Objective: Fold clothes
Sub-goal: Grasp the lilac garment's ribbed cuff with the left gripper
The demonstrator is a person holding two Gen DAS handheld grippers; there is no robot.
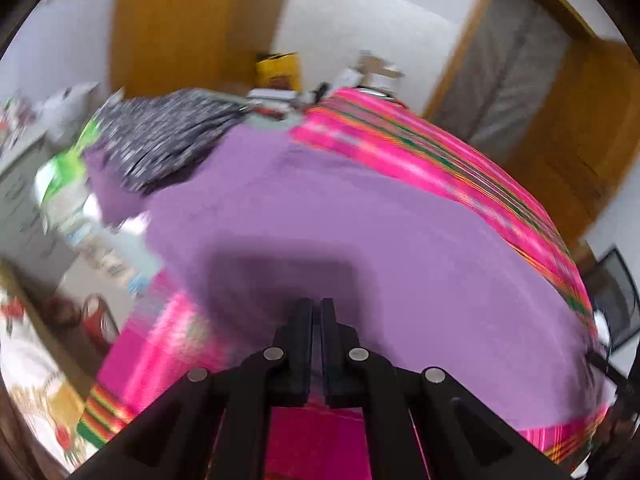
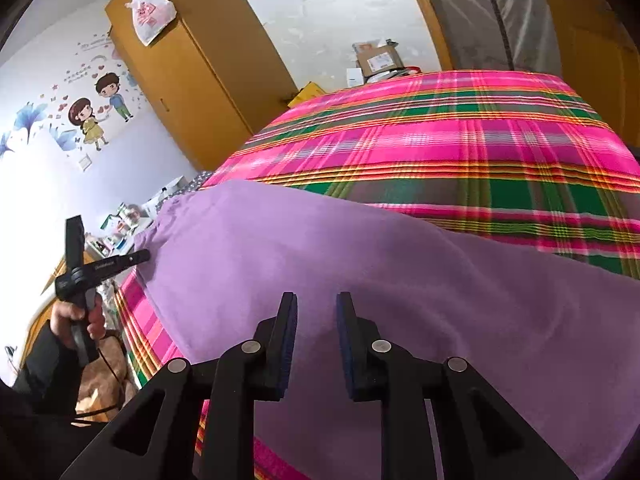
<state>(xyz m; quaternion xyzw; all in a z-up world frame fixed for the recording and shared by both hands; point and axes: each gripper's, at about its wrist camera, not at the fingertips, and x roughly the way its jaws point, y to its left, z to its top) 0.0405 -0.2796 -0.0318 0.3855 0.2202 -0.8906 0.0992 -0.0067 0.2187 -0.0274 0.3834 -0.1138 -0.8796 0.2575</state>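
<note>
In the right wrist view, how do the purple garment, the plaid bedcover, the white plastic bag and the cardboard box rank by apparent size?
1-2. Purple garment and pink-green plaid bedcover: too close to call.
3. White plastic bag.
4. Brown cardboard box, slightly smaller, but farther away, so unsure.

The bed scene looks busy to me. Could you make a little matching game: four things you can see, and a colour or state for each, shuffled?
Things:
1. purple garment
2. plaid bedspread
3. left gripper
4. right gripper

Colour or state:
A. fingers apart, open above the cloth
B. pink with green and yellow stripes
C. plain lilac, spread flat on the bed
D. fingers closed together

Pairs: 1-C, 2-B, 3-D, 4-A
</note>
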